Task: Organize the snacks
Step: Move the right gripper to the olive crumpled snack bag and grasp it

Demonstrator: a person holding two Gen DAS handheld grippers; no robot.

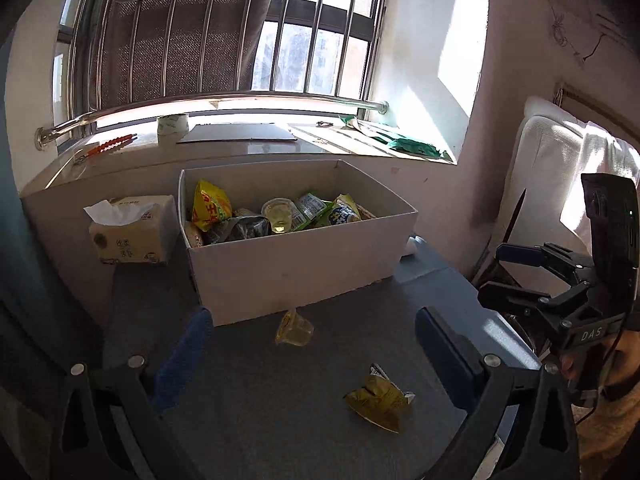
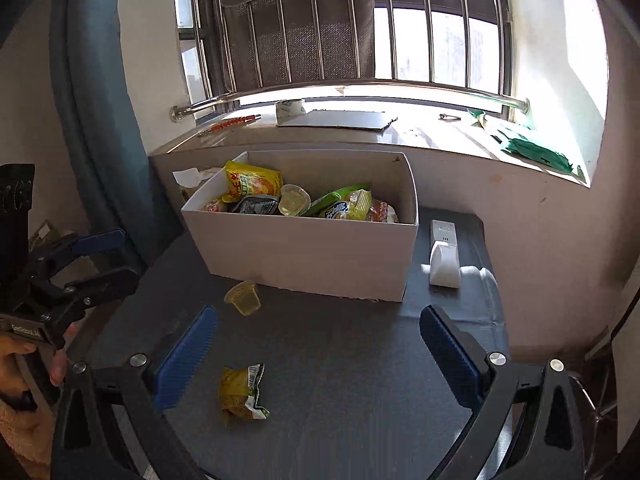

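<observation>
A white cardboard box (image 1: 296, 272) (image 2: 312, 256) stands on the grey table and holds several snack packets and a jelly cup. A clear jelly cup (image 1: 295, 328) (image 2: 244, 298) lies on the table just in front of the box. A crumpled yellow snack packet (image 1: 378, 398) (image 2: 242, 392) lies nearer to me. My left gripper (image 1: 316, 348) is open and empty above the table, with both loose snacks between and ahead of its fingers. My right gripper (image 2: 318, 344) is open and empty, right of the snacks. Each gripper shows at the edge of the other's view.
A tissue pack (image 1: 132, 228) stands left of the box. A white remote (image 2: 443, 254) lies right of the box. The windowsill behind holds a tape roll (image 1: 173, 127), a dark sheet (image 1: 240, 134) and green packaging (image 1: 412, 146). A white chair back (image 1: 540, 184) stands at right.
</observation>
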